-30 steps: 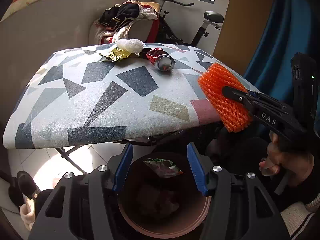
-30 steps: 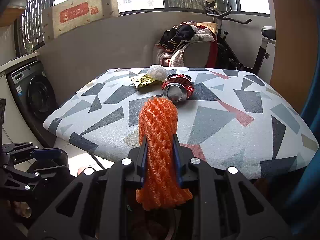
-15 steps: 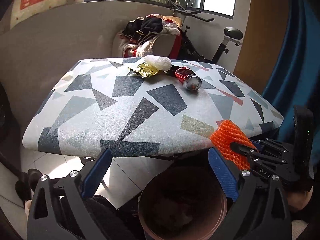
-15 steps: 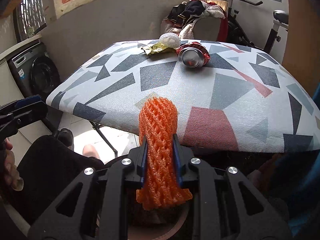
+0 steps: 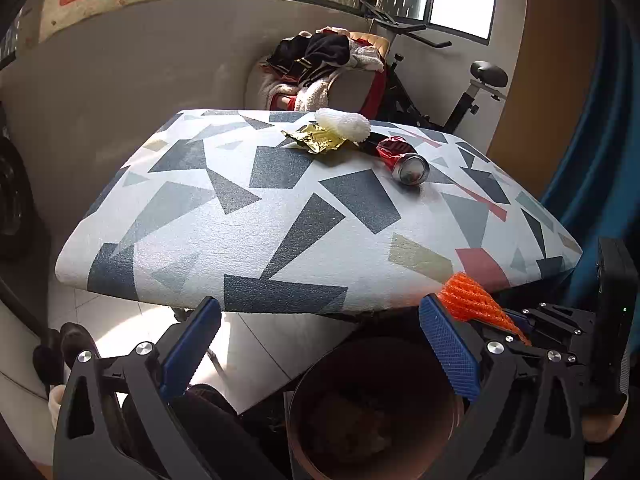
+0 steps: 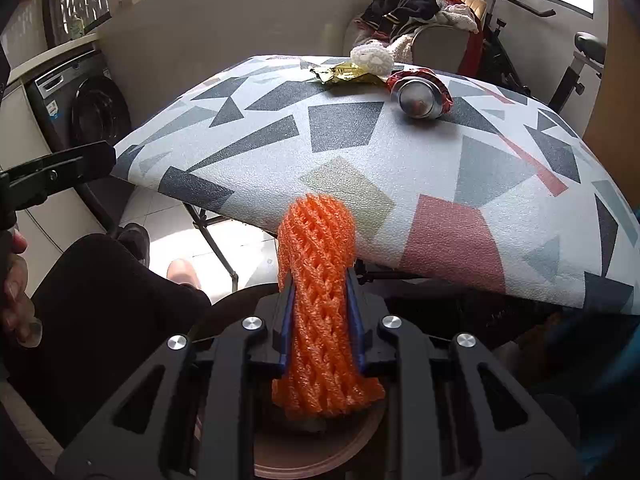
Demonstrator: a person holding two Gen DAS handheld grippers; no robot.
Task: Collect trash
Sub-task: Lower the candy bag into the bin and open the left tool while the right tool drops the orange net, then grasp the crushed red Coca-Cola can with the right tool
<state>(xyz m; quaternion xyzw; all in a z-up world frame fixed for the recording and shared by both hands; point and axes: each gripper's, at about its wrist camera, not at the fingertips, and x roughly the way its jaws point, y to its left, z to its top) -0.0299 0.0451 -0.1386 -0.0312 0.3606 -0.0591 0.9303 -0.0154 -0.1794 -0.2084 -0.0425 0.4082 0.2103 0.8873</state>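
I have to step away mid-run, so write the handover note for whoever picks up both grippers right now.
Left gripper: open, empty, above the bin.
Right gripper: shut on the orange foam net, poised over the bin rim.
On the table, far side: crushed red can, gold wrapper, white foam net.
Done: some trash lies in the bin already.
Left: drop the orange net in, then fetch the three items.
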